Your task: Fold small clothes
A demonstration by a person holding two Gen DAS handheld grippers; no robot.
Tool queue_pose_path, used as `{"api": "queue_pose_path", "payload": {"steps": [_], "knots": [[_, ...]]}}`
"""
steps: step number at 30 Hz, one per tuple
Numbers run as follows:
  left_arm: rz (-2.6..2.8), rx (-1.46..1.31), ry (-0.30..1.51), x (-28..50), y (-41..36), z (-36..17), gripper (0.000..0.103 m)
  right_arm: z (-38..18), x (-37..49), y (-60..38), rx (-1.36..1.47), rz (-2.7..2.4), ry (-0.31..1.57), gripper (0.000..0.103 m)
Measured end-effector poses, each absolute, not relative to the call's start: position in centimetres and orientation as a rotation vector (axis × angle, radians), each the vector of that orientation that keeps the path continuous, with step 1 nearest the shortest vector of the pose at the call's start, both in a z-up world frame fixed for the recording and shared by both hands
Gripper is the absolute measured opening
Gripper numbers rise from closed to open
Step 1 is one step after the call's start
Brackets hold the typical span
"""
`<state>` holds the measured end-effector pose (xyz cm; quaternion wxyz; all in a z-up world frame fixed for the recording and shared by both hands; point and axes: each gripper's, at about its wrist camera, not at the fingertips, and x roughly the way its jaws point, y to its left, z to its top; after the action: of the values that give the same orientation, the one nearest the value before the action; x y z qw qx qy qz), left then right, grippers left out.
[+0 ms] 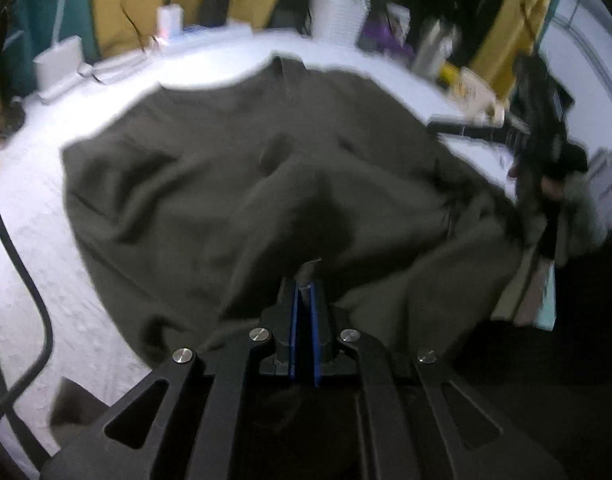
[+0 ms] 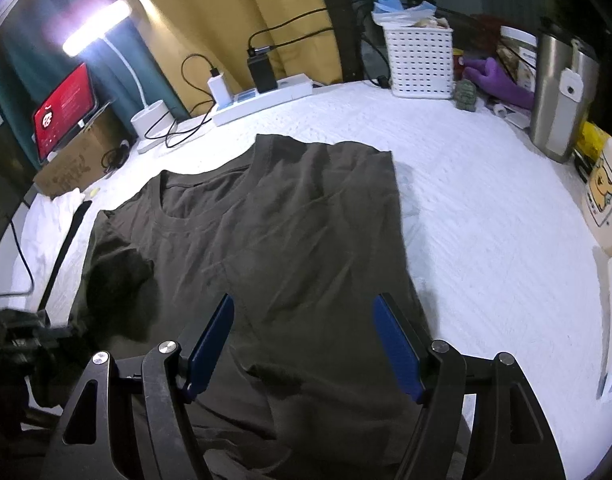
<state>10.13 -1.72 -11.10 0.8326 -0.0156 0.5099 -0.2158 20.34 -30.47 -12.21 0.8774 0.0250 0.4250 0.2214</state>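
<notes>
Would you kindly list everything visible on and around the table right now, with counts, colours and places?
T-shirt: one, dark olive, mid-table, its right side folded inward.
Table: one, white textured cover.
Basket: one, white, far edge.
Steel tumbler: one, silver, far right.
Power strip: one, white, far edge, chargers plugged in.
Desk lamp: one, white, lit, far left.
Tablet: one, red screen, left, on a cardboard box.
Purple toy: one, beside the basket.
Left tool: closed, pinching shirt fabric.
Right tool: open, above the shirt's near part.
</notes>
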Motion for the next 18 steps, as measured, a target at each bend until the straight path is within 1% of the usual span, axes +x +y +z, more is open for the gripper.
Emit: {"api": "queue_pose_path", "payload": {"steps": [1, 2, 3, 4, 5, 8, 10, 14, 18], "knots": [[-0.457, -0.025, 1.082, 10.1, -1.7, -11.1, 0.009, -12.2, 20.3, -30.7, 0.057, 0.458, 0.886, 0.074], [-0.465, -0.037, 1.08, 10.0, -1.5, -10.8, 0.018, -12.3, 20.2, -30.9, 0.059, 0.455, 0.885, 0.074], [-0.473, -0.059, 1.066, 10.0, -1.1, -10.1, 0.025, -12.3, 20.2, -31.2, 0.062, 0.449, 0.884, 0.074], [-0.473, -0.071, 1.052, 9.9, -0.8, -9.6, 0.04, -12.3, 20.1, -31.4, 0.063, 0.447, 0.883, 0.074], [-0.467, -0.089, 1.028, 10.1, -0.3, -8.7, 0.047, -12.2, 20.1, -31.6, 0.065, 0.443, 0.882, 0.074], [-0.431, -0.137, 0.965, 11.1, 1.4, -7.0, 0.047, -12.0, 20.0, -32.1, 0.073, 0.435, 0.871, 0.074], [-0.381, -0.135, 0.954, 11.9, 2.0, -7.2, 0.048, -11.6, 19.8, -32.4, 0.073, 0.43, 0.86, 0.074], [-0.28, -0.101, 1.005, 14.1, 2.4, -9.4, 0.048, -11.3, 19.4, -33.2, 0.075, 0.417, 0.848, 0.074], [-0.309, -0.087, 1.047, 14.7, 1.5, -11.6, 0.047, -11.2, 18.6, -34.6, 0.071, 0.384, 0.843, 0.074]]}}
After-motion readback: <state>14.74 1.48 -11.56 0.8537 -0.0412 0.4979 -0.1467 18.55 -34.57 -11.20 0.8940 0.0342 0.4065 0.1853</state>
